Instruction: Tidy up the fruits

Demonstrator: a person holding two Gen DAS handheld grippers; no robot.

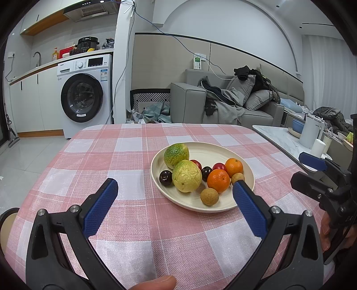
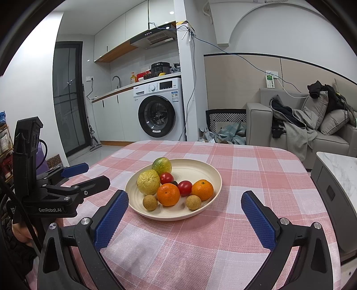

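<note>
- Checked cloth (image 1: pixel 138 223) (image 2: pixel 200 245) – pink and white, covering the near table.
- Washer (image 1: pixel 86 96) (image 2: pixel 159 107) – white, dark round door, far left under a counter.
- Tap (image 1: pixel 37 56) (image 2: pixel 117 79) and yellow bottle (image 1: pixel 55 54) (image 2: pixel 133 78) on that counter; a black cooker (image 1: pixel 87 43) (image 2: pixel 161 68) sits above the washer.
- Hood (image 1: pixel 92 10) (image 2: pixel 154 38) high over the counter.
- Grey sofa (image 1: pixel 223 100) (image 2: pixel 301 129) far right, with pillows and heaped clothes.
- Patterned bin (image 1: pixel 150 98) (image 2: pixel 225 118) between washer and sofa.
- Marble table (image 1: pixel 279 138) (image 2: pixel 337 165) at right, just beside the cloth; a white kettle (image 1: pixel 311 129) stands on it.
- Dark glass door (image 2: pixel 68 100) far left.
</note>
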